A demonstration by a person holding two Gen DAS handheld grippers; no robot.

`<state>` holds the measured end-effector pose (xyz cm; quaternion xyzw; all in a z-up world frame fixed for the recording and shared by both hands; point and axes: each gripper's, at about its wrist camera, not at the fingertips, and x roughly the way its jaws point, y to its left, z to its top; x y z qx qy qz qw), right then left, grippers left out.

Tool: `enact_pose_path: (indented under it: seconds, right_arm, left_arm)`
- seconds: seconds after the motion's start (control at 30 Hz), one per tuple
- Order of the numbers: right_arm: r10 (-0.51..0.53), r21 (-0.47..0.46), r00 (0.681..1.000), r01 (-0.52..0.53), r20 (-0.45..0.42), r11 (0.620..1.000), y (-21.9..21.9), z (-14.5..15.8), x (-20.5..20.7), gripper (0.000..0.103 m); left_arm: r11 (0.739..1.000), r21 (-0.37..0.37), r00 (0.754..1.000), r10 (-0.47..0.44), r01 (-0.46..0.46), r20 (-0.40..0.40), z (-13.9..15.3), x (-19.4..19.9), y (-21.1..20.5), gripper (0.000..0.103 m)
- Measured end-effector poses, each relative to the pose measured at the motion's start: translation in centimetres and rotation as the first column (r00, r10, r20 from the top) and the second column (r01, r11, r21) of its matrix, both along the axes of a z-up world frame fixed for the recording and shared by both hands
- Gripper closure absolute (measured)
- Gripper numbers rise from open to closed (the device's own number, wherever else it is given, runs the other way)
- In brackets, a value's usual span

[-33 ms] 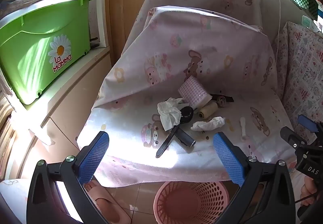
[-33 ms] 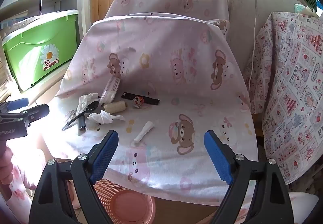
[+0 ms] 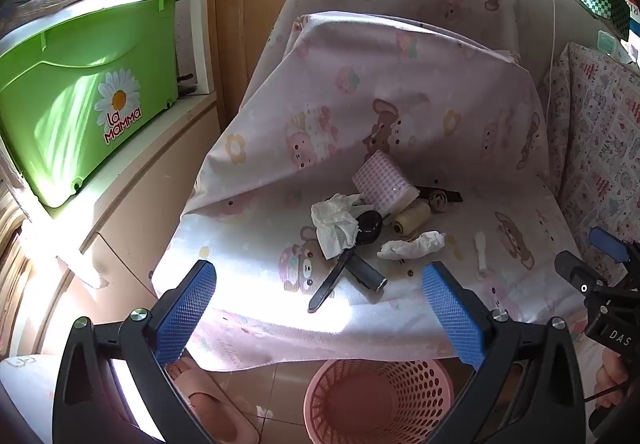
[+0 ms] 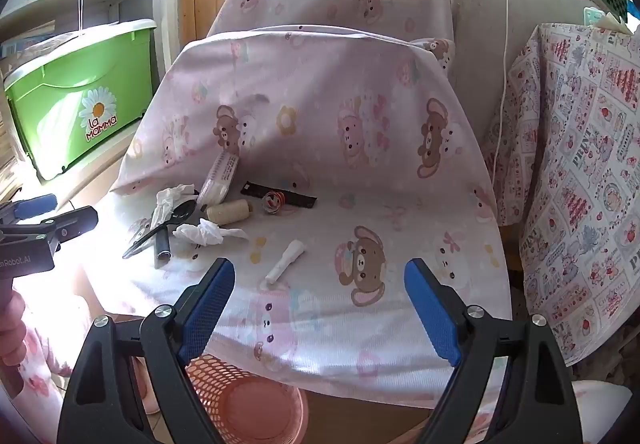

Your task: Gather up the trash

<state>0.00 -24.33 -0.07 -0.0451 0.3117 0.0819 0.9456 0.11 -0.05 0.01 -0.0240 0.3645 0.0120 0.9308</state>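
On a chair seat draped in pink bear-print cloth (image 3: 260, 244) lies a heap: a crumpled white tissue (image 3: 334, 222), a second crumpled tissue (image 3: 412, 246), a small rolled white paper (image 3: 481, 252), a black spoon (image 3: 348, 256), a dark tube (image 3: 366, 274), a cream thread spool (image 3: 410, 220) and a pink checked pack (image 3: 382, 184). A pink mesh bin (image 3: 378, 400) stands on the floor below the seat's front edge. My left gripper (image 3: 320, 316) is open and empty, short of the heap. My right gripper (image 4: 320, 308) is open and empty, just short of the rolled paper (image 4: 286, 258). The tissues also show in the right wrist view (image 4: 204, 232).
A green "La Mamma" box (image 3: 80, 92) sits on a shelf at the left. A black strip with a small roll (image 4: 280, 198) lies behind the heap. A patterned cloth-covered piece (image 4: 580, 184) stands right. A pink slipper (image 3: 216, 404) lies on the floor.
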Motion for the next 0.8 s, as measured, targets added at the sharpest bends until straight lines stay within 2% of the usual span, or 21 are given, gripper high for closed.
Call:
enact_pose_path:
  seconds: [0.8]
  right_arm:
    - [0.003, -0.003, 1.0, -0.003, -0.014, 1.0, 0.21, -0.2, -0.08, 0.014]
  left_arm:
    - [1.0, -0.001, 1.0, -0.013, 0.013, 0.019, 0.2, -0.15, 0.09, 0.001]
